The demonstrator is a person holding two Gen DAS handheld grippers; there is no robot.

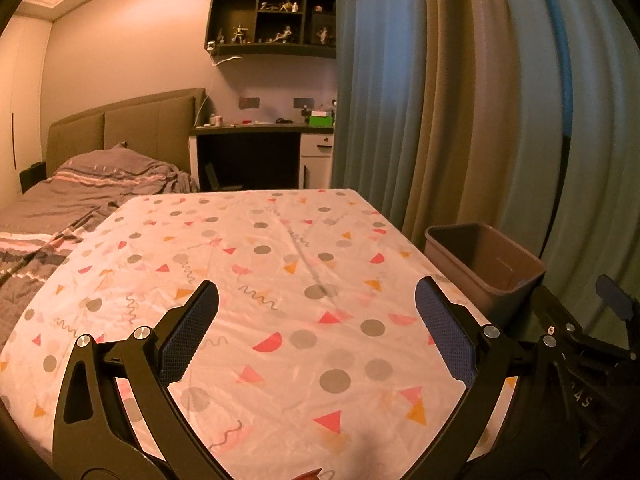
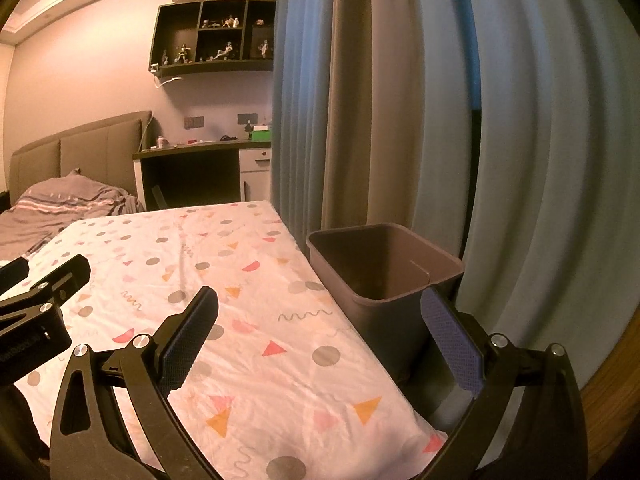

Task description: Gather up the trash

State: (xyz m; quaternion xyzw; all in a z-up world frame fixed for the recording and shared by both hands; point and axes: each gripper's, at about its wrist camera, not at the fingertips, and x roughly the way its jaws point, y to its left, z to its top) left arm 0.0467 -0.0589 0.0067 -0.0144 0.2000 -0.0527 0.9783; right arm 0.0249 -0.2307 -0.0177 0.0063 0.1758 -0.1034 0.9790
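Observation:
A table under a white cloth with grey dots and pink and orange shapes (image 1: 260,272) (image 2: 224,280) fills the foreground. A brown plastic bin (image 1: 486,266) (image 2: 384,276) stands off the table's right edge, its inside dark with no contents showing. My left gripper (image 1: 316,328) hangs open over the near part of the cloth, nothing between its blue pads. My right gripper (image 2: 320,332) is open too, straddling the table's right edge, its right finger (image 2: 452,344) in front of the bin. No trash shows on the cloth, apart from a small red scrap (image 1: 308,474) at the bottom edge.
Blue and beige curtains (image 1: 460,100) (image 2: 400,100) hang close behind the bin. A bed with grey bedding (image 1: 80,192) lies to the left. A desk (image 1: 260,148) and a dark wall shelf with figurines (image 1: 272,20) stand at the back wall.

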